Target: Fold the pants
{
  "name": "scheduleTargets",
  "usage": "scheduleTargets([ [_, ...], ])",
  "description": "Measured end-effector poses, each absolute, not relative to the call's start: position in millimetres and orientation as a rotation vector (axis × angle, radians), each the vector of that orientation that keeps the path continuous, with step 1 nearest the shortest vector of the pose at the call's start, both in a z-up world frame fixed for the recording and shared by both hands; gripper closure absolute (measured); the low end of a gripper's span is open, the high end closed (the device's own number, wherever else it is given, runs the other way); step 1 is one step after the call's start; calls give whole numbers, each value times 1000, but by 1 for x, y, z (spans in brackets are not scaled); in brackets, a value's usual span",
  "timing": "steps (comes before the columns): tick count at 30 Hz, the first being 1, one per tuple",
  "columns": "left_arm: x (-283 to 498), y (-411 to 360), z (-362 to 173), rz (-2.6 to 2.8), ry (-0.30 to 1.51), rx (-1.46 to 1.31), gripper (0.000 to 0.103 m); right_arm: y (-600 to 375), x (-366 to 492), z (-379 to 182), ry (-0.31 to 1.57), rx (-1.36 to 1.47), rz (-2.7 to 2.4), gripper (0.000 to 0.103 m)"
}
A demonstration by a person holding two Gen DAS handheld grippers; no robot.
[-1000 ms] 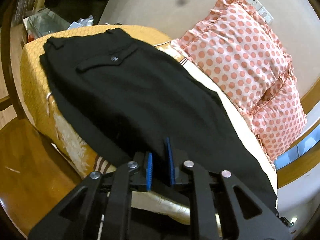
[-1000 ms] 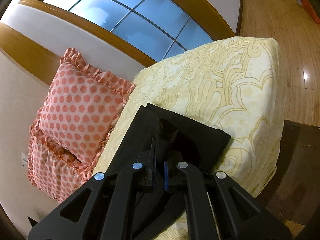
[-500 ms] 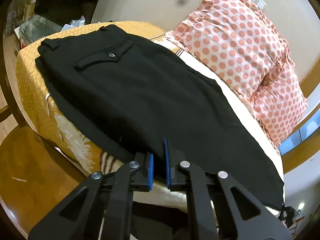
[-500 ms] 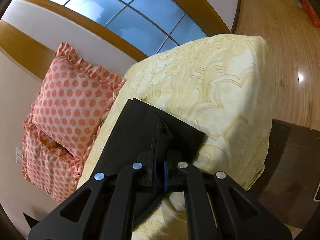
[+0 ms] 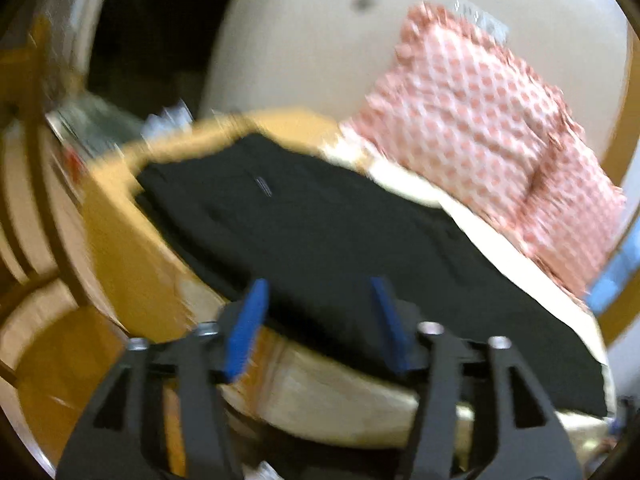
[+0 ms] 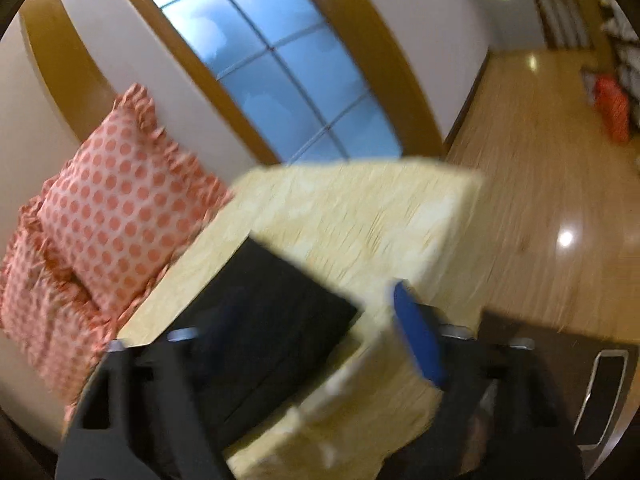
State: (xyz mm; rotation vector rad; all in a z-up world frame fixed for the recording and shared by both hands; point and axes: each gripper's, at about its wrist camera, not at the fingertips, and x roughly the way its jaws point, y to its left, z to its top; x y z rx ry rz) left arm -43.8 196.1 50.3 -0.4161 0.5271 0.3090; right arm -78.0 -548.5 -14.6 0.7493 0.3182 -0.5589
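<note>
My left gripper (image 5: 318, 326) stands with its blue pads (image 5: 246, 332) spread wide and nothing between them; the near edge of the pants (image 5: 320, 236) lies just beyond the tips. My right gripper (image 6: 316, 332) is also wide apart, though only its right blue pad (image 6: 418, 336) shows clearly; the left one is a dark smear against the cloth, and I cannot tell whether it touches the fabric.

The black pants lie flat along the bed (image 5: 132, 248), one end near the orange-gold corner of the cover, the other end running toward my right gripper, where the leg hem (image 6: 276, 300) rests on the pale yellow part of the bedspread (image 6: 360, 220). A small light mark on the pants, perhaps a button (image 5: 263, 186), is too blurred to read.

Beyond the pants, against the wall, lean the pink dotted pillows (image 5: 488, 128). Past the far end of the bed from the pillows are a wood-framed window (image 6: 276, 64) and wooden floor (image 6: 540, 184). Both views are smeared; the clutter beyond the bed's orange-gold corner cannot be made out.
</note>
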Motion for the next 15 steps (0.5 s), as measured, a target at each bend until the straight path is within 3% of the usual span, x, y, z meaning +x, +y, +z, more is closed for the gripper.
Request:
scheduleTargets([
  [6,-23,186,77,275,431,-336,22,-563,-62,-27,344,722,-566,29],
  [12,32,154,54,127,548,-308,19,-531,-60,-31,347,662,-441,32],
  [15,43,144,36,92,603,-313,19,-519,-67,-35,327,719,-328,44],
])
